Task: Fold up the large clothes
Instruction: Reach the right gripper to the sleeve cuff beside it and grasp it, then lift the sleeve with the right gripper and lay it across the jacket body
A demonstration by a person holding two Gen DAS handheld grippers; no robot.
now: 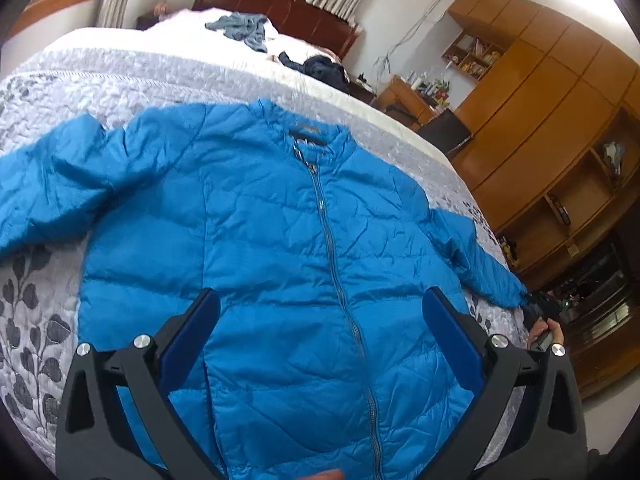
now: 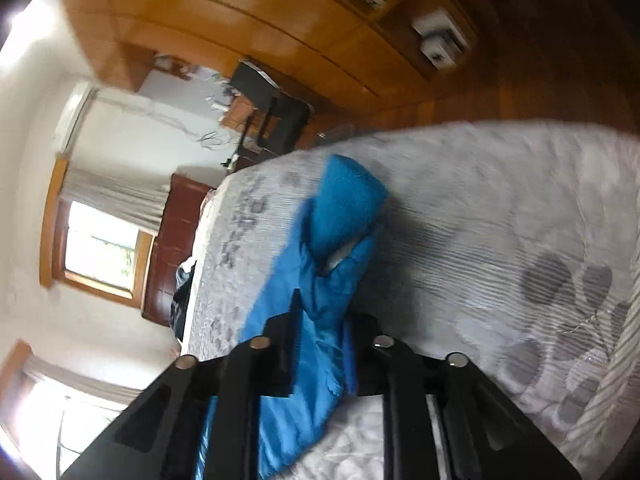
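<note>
Left gripper (image 1: 320,308) spread wide above blue jacket (image 1: 260,220), right gripper (image 2: 320,320) rolled sideways, clamping its sleeve (image 2: 344,208)

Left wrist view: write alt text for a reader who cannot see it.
A bright blue quilted puffer jacket lies zipped and face up on a grey leaf-patterned bedspread, sleeves spread. The open left claw hovers above its lower front, touching nothing. Wooden wardrobes line the wall on the right.
</note>
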